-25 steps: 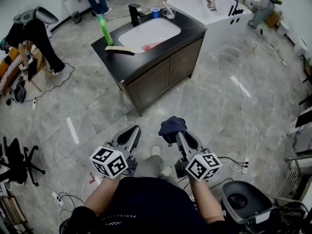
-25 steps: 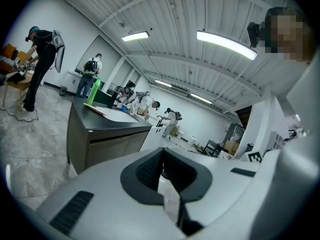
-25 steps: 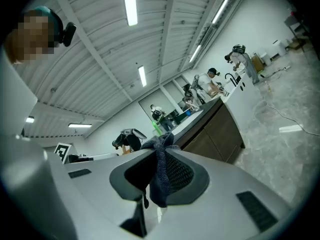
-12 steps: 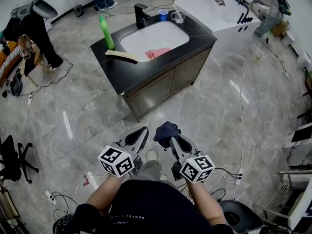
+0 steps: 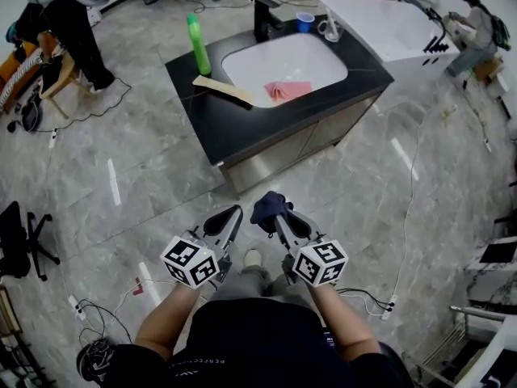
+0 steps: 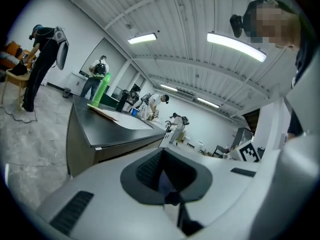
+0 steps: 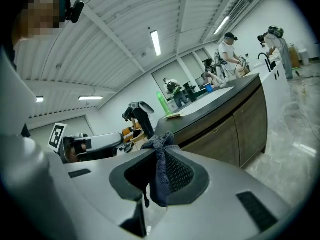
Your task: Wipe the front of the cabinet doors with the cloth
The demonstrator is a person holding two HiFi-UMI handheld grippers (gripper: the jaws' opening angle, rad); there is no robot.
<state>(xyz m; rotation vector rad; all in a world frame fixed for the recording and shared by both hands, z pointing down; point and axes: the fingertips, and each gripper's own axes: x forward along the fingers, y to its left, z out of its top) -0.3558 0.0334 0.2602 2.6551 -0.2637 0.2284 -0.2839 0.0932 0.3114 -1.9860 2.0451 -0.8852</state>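
A dark blue cloth (image 5: 269,208) is pinched in my right gripper (image 5: 279,218), bunched above its tips; in the right gripper view the cloth (image 7: 160,170) hangs between the shut jaws. My left gripper (image 5: 226,217) is beside it, shut and empty, its jaws meeting in the left gripper view (image 6: 165,176). The brown cabinet doors (image 5: 311,144) sit under a black counter (image 5: 242,124) a short way ahead of both grippers; the doors (image 7: 235,129) fill the right of the right gripper view.
On the counter are a white sink (image 5: 283,63) holding a pink rag (image 5: 288,90), a green bottle (image 5: 197,45), a wooden board (image 5: 224,90), a black faucet (image 5: 262,18) and a blue cup (image 5: 304,23). Cables (image 5: 404,217) cross the floor. People work further back.
The view has moved closer to the cabinet, which now sits larger and nearer. Both grippers kept their pose, the cloth still held in the right one.
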